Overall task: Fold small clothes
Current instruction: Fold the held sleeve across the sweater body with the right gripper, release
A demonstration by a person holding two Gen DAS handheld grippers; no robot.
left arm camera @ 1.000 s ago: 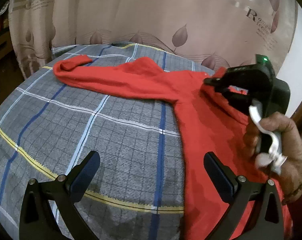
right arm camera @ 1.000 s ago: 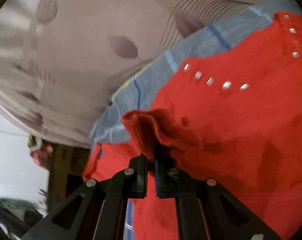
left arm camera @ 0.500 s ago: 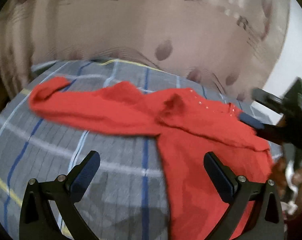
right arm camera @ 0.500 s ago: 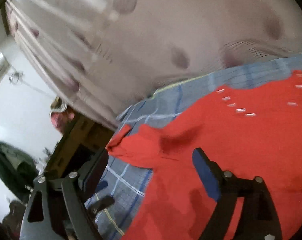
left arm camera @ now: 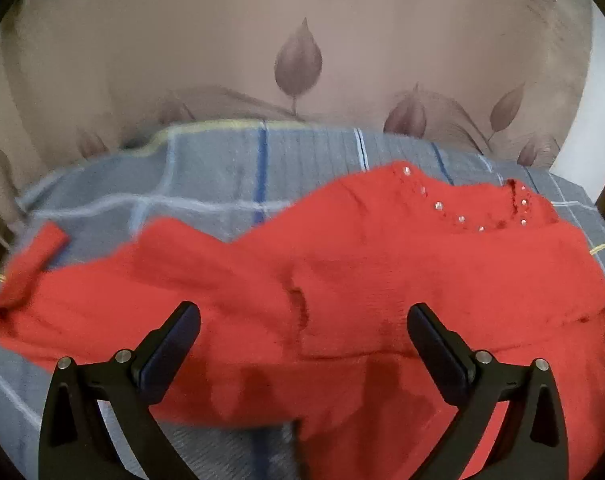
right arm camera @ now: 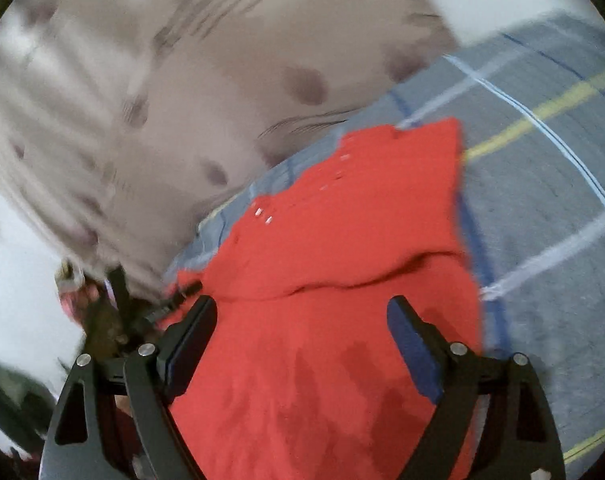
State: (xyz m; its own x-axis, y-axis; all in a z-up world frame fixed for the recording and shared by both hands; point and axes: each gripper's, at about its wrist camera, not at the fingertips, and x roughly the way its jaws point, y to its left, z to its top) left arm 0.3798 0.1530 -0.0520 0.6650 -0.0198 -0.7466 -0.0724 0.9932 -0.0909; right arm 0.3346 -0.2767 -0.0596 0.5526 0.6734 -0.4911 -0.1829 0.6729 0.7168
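A red sweater [left arm camera: 382, 280] lies spread on a grey checked bedspread [left arm camera: 222, 168], its beaded neckline [left arm camera: 478, 216] turned toward the leaf-print curtain [left arm camera: 298, 60] behind the bed. One sleeve appears already laid across the body of the sweater, judging by the raised ridge [right arm camera: 362, 276] that crosses the red cloth in the right wrist view (the blur there makes the layering hard to read). The other sleeve [left arm camera: 82, 300] stretches out to the sweater's left, its cuff [left arm camera: 34, 256] resting on the bedspread. So the fold looks barely begun: that sleeve, and the doubling of the body, seem left to do.

The left gripper [left arm camera: 302, 344] hangs over the sweater near the shoulder of the outstretched sleeve, jaws wide apart and holding nothing. The right gripper [right arm camera: 302, 340] hangs over the sweater's lower body, likewise spread and empty.

Bare bedspread [right arm camera: 542, 220] runs broad to the right of the sweater in the right wrist view, giving open room for a sweep on that side. Beyond the neckline only a narrow strip of bedspread separates sweater from curtain. On the sweater's other side in the right wrist view the bed edge falls away close by, with dark, indistinct clutter [right arm camera: 102, 312] beyond it.
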